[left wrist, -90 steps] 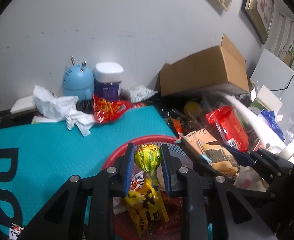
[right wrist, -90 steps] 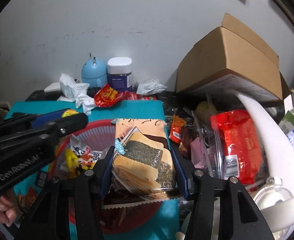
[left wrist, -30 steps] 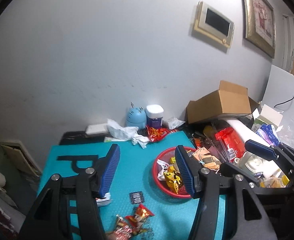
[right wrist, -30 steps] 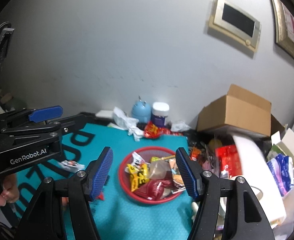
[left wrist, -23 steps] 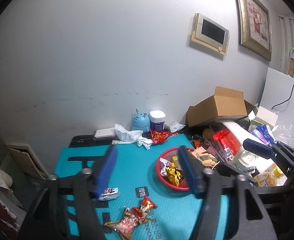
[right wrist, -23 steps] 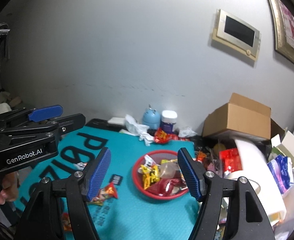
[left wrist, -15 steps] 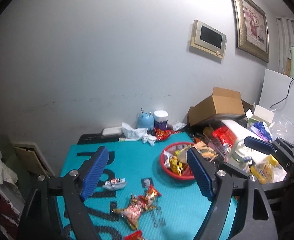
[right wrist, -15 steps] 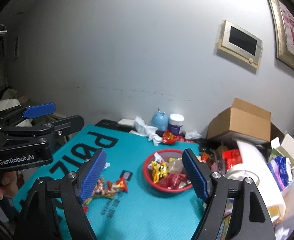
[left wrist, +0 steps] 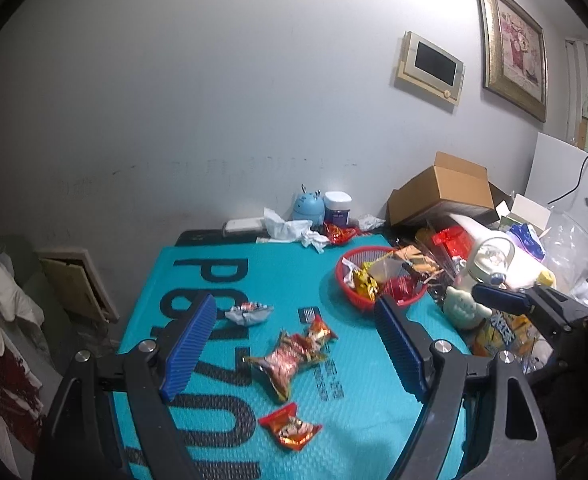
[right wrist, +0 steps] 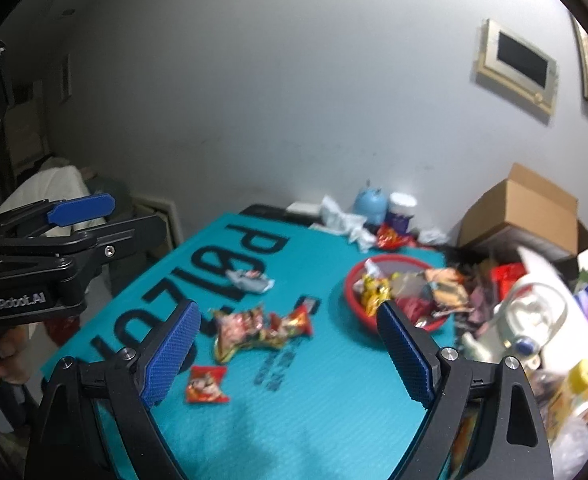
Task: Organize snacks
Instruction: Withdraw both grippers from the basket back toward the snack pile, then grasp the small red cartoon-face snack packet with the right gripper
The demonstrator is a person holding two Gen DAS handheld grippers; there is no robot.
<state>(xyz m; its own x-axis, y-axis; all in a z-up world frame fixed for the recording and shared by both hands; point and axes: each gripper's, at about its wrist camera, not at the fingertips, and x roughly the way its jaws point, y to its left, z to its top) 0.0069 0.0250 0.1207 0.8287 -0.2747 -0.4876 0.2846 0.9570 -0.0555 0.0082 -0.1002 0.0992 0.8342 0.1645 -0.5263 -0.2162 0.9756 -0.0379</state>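
Observation:
A red basket (left wrist: 344,286) (right wrist: 350,292) full of snack packets sits at the right of the teal mat (left wrist: 221,276). Loose on the mat lie a shiny red-orange packet (left wrist: 294,356) (right wrist: 249,330), a small red packet (left wrist: 291,426) (right wrist: 206,384), a white packet (left wrist: 249,312) (right wrist: 249,278) and a small dark sachet (left wrist: 309,314). My left gripper (left wrist: 296,344) is open and empty, high above the loose packets. My right gripper (right wrist: 287,350) is open and empty, also high above the mat. The right wrist view is blurred.
A blue gadget (left wrist: 308,206), a white-lidded jar (left wrist: 338,208) and crumpled tissue (left wrist: 289,226) stand at the mat's far edge by the wall. A cardboard box (left wrist: 442,194) and a heap of clutter (left wrist: 490,264) fill the right side. The mat's left edge drops off to the floor.
Both grippers let go of their snacks over the basket, opened wide and pulled back and up. More of the mat and its loose packets has come into view.

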